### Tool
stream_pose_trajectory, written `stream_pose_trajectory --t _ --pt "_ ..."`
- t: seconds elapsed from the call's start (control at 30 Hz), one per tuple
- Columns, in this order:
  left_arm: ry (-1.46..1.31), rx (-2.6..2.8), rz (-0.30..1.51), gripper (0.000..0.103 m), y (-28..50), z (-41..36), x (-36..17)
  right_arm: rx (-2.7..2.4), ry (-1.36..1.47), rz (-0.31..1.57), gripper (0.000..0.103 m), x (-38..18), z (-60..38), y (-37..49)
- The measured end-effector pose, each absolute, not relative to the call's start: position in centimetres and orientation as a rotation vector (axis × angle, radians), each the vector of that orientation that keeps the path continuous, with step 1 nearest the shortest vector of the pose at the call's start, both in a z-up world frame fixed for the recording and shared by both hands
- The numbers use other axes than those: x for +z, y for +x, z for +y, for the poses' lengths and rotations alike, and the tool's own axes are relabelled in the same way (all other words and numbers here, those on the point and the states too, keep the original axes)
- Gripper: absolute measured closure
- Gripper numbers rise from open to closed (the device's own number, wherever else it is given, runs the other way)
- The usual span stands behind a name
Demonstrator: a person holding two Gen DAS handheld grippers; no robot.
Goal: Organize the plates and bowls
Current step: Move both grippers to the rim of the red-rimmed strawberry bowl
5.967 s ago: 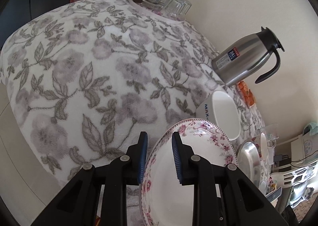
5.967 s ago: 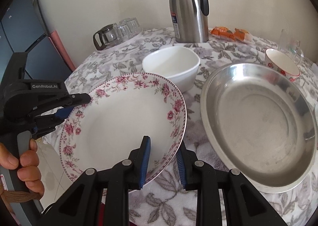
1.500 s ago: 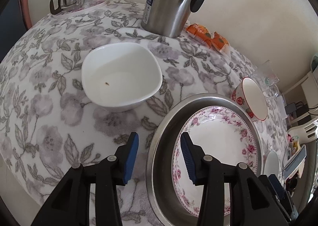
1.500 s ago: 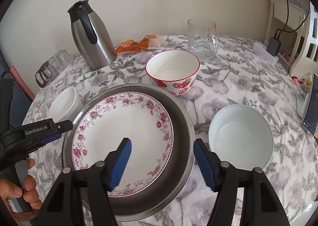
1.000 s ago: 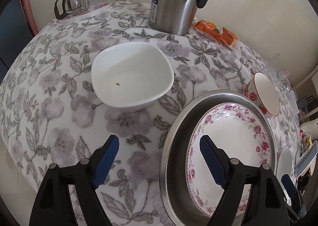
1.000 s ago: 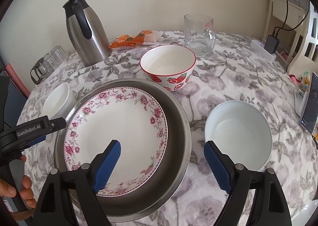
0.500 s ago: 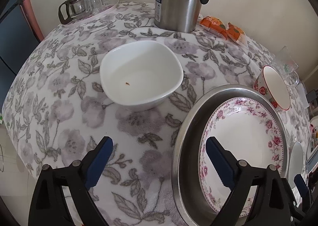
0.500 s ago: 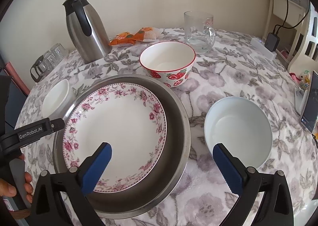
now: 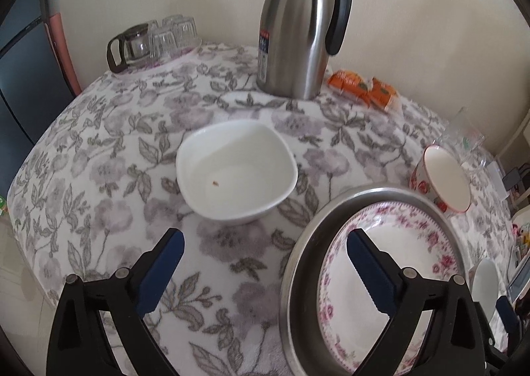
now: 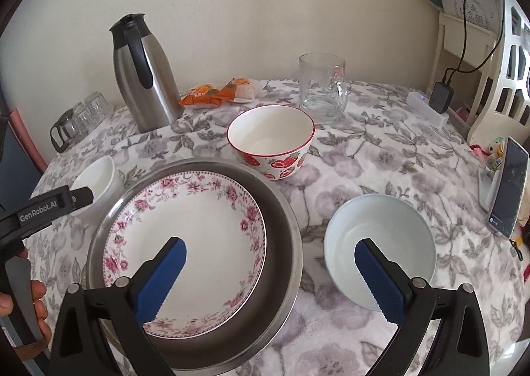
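Note:
A floral plate (image 10: 188,230) lies inside a large steel dish (image 10: 281,210); both also show in the left wrist view, the plate (image 9: 397,260) and the dish (image 9: 298,260). A white squarish bowl (image 9: 237,170) sits ahead of my left gripper (image 9: 265,260), which is open wide and empty. My right gripper (image 10: 270,263) is open wide and empty, above the dish's right rim. A pale blue bowl (image 10: 381,243) lies to its right. A strawberry bowl (image 10: 270,144) stands behind the dish.
A steel thermos jug (image 9: 298,28) stands at the back with orange snack packets (image 9: 364,88) beside it. A glass mug (image 10: 323,91), a glass pot and tumblers (image 9: 149,41), a phone (image 10: 508,187) and a charger (image 10: 439,98) sit around the floral tablecloth (image 9: 99,161).
Both grippers let go of the floral plate, which now lies in the steel dish. Both have opened wide and drawn back a little; the left one faces the white bowl.

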State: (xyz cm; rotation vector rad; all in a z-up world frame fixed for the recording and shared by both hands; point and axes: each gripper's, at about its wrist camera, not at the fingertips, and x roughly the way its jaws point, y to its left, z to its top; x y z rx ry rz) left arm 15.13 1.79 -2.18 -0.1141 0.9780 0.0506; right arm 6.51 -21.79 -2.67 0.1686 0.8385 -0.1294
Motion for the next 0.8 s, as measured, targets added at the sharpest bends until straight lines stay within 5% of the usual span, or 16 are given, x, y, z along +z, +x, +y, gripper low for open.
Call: stream_pose_trajectory --t 0.47,0.8 --pt "-0.108 -0.114 0.833 0.004 16.3 -2.4 0.7 -0.113 0.228 0.834 0.000 -2.1 -24.3 8.4" --pt "-0.180 -0.218 0.950 0.004 18.6 -4.5 0.0 -0.194 0.346 0.813 0.000 -1.6 -28.3 10.0"
